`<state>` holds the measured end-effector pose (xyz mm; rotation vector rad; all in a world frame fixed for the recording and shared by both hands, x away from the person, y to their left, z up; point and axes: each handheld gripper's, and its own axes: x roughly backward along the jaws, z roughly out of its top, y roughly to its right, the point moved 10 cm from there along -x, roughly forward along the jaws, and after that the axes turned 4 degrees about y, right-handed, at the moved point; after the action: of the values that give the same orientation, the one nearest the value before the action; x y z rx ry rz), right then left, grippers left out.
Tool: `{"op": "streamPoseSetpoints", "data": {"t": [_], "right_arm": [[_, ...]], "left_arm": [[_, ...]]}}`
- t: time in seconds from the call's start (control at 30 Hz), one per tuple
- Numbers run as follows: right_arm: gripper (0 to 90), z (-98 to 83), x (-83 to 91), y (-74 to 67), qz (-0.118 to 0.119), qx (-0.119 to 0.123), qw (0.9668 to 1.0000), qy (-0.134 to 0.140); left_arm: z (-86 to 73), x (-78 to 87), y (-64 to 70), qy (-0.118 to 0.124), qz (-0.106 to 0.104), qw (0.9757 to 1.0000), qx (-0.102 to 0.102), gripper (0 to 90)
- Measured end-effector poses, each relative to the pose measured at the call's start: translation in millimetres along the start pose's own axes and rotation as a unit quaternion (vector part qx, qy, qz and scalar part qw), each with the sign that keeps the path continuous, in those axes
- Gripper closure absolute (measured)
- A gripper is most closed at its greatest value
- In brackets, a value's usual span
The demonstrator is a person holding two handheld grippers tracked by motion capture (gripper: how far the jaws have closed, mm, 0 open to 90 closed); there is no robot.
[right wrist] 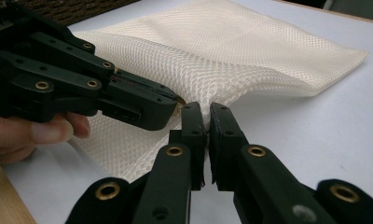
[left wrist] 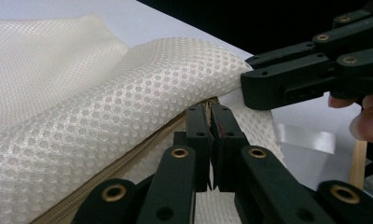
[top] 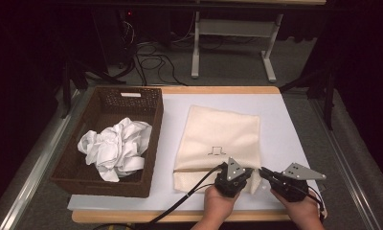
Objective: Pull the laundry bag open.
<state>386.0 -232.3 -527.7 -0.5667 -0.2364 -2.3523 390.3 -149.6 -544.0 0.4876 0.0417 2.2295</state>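
At the near edge of the table, at about 6 o'clock in the high view, the person's two hands hold the grippers side by side. The left gripper (top: 247,171) sits just left of the right gripper (top: 262,171), and both point at the near right corner of the mesh bag (top: 218,139).

In the left gripper view, the left gripper's (left wrist: 211,108) jaws stand pressed together, with the zipper end of the mesh bag (left wrist: 105,121) pinched between their tips. The tan zipper (left wrist: 128,161) runs away from the jaws toward 8 o'clock along the bag's near edge. The right gripper (left wrist: 250,86) comes in from 2 o'clock, its tip against the same corner of mesh.

In the right gripper view, the right gripper's (right wrist: 207,108) jaws are also closed, nipping a small fold of the mesh bag (right wrist: 231,51) at the corner. The left gripper (right wrist: 173,105) reaches in from 9 o'clock and meets the fabric just beside that fold, so the two tips sit nearly touching.

The bag lies flat on the white table (top: 275,110), its cream body spreading from the grippers toward 12 o'clock, with a small dark mark near its middle.

Farther left, at 9 o'clock from the bag, stands a dark woven basket (top: 132,98) holding a crumpled white cloth (top: 115,146). Basket and bag are near each other but apart.

Beyond the table's far edge, at 12 o'clock, lie black cables (top: 153,64) on the floor and the white legs of a stand (top: 195,52).
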Motion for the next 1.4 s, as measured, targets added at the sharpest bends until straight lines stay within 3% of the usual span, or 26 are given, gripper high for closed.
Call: {"op": "streamPoseSetpoints", "data": {"t": [0.33,0.47,0.6,0.8,0.97,1.1,1.2,1.23,1.27,1.4], "right_arm": [[87.6,4.5,3.4,-3.0,-0.002,-0.002,0.9999,0.013],[87.5,2.6,4.4,2.4,-0.010,-0.010,0.9998,0.012],[87.5,2.0,2.4,2.9,-0.016,-0.005,0.9998,0.009],[87.4,1.3,3.4,7.4,-0.020,-0.008,0.9997,0.012],[87.3,1.6,2.8,2.2,-0.012,-0.006,0.9998,0.013],[87.4,1.5,1.9,1.1,-0.010,-0.001,0.9999,0.012],[87.5,1.0,2.6,3.1,-0.017,-0.006,0.9998,0.010],[87.4,0.3,5.8,10.7,-0.023,-0.020,0.9995,0.011],[87.4,-0.3,7.0,12.7,-0.023,-0.022,0.9994,0.011],[87.3,-2.5,5.8,10.2,-0.018,-0.019,0.9996,0.008]], "left_arm": [[2.7,4.0,3.0,0.007,-0.005,1.0000,0.005,87.5],[2.0,9.7,12.9,0.007,-0.014,0.9998,-0.015,87.6],[1.5,12.2,14.6,0.007,-0.014,0.9997,-0.019,87.5],[0.0,16.3,7.4,0.008,-0.007,0.9999,-0.013,87.5],[-3.2,17.2,-3.0,0.005,-0.002,1.0000,-0.002,87.3],[-4.0,18.1,-4.8,0.005,0.006,0.9999,-0.009,87.4],[-5.4,20.8,-12.9,0.009,0.018,0.9998,0.005,87.5],[-8.9,25.1,-22.6,0.010,0.020,0.9994,0.025,87.4],[-10.4,27.7,-25.3,0.009,0.017,0.9994,0.028,87.4],[-12.9,32.9,-26.5,0.003,0.019,0.9997,0.018,87.3]]}}
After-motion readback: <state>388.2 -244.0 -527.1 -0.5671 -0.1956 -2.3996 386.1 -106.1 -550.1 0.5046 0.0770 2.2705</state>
